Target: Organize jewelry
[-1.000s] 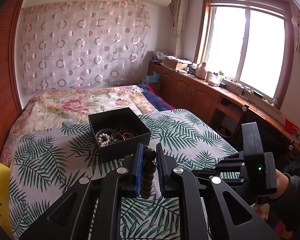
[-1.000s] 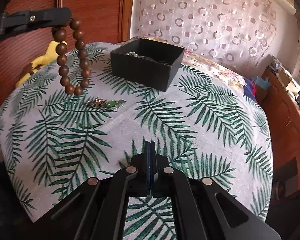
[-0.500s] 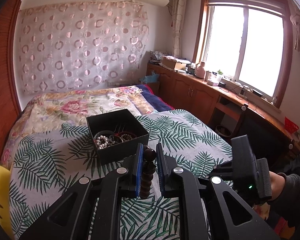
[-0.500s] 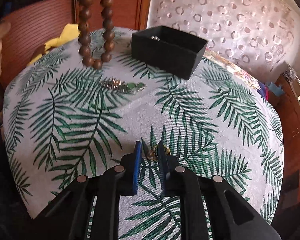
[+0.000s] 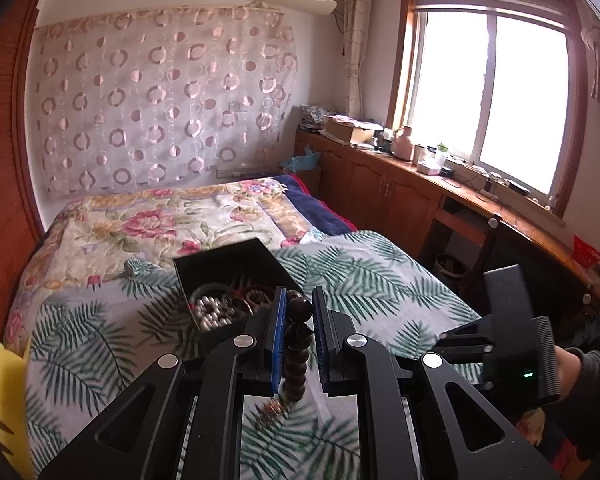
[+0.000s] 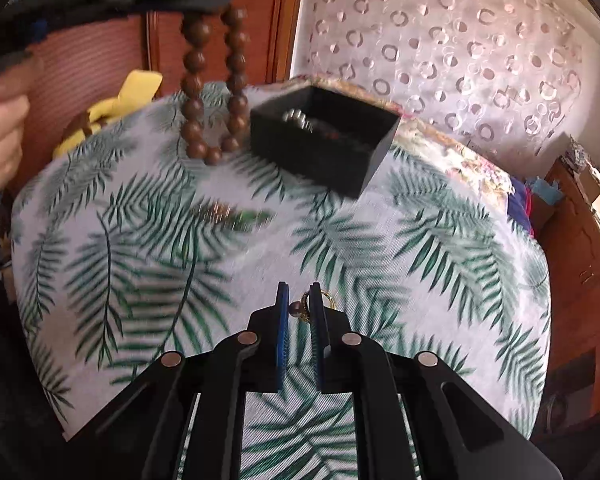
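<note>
Gathering loose pieces into the box on the bed. Left gripper is clamped on a bead bracelet, hanging just short of the box; next move likely carries it over the rim to drop. Right gripper, low over the bed, is closing on a small gold ring between its pads. A brooch lies loose.

Right hand-held gripper: change of state noted.

A second ago your right hand-held gripper stood fully shut and empty above the leaf-print bedspread. It then parted over a small gold ring, and its jaws are now closing with that ring between them. In its view the black box now sits lower and more central.
</note>
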`<state>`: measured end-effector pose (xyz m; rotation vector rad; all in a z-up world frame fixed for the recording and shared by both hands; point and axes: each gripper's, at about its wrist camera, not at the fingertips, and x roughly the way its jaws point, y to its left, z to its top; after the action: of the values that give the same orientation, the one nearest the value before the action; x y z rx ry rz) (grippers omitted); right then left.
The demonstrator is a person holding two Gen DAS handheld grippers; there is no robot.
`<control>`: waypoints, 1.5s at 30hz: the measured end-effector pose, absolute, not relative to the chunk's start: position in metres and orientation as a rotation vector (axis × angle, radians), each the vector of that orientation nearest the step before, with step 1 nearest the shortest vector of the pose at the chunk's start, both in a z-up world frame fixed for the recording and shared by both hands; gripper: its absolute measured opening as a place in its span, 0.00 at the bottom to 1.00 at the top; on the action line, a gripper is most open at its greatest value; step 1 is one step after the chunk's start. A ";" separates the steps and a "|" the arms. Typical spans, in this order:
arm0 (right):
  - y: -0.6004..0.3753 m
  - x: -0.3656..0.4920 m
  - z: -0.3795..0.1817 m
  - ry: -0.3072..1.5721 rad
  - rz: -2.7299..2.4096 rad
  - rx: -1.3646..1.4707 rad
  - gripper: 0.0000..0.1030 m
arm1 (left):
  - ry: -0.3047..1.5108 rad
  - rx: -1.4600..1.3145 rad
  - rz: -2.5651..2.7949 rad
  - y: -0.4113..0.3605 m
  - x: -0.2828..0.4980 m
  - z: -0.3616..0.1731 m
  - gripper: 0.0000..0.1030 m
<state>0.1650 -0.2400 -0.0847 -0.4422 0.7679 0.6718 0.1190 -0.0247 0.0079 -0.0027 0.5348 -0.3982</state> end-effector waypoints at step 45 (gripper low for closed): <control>-0.205 0.238 -0.077 0.738 0.729 -0.195 0.33 | 0.673 -0.004 -0.216 0.009 0.170 -0.048 0.87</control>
<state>0.2376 -0.2055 -0.0766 -0.1948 0.7379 0.7291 0.1698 0.0094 -0.0481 -0.0041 0.6732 -0.2159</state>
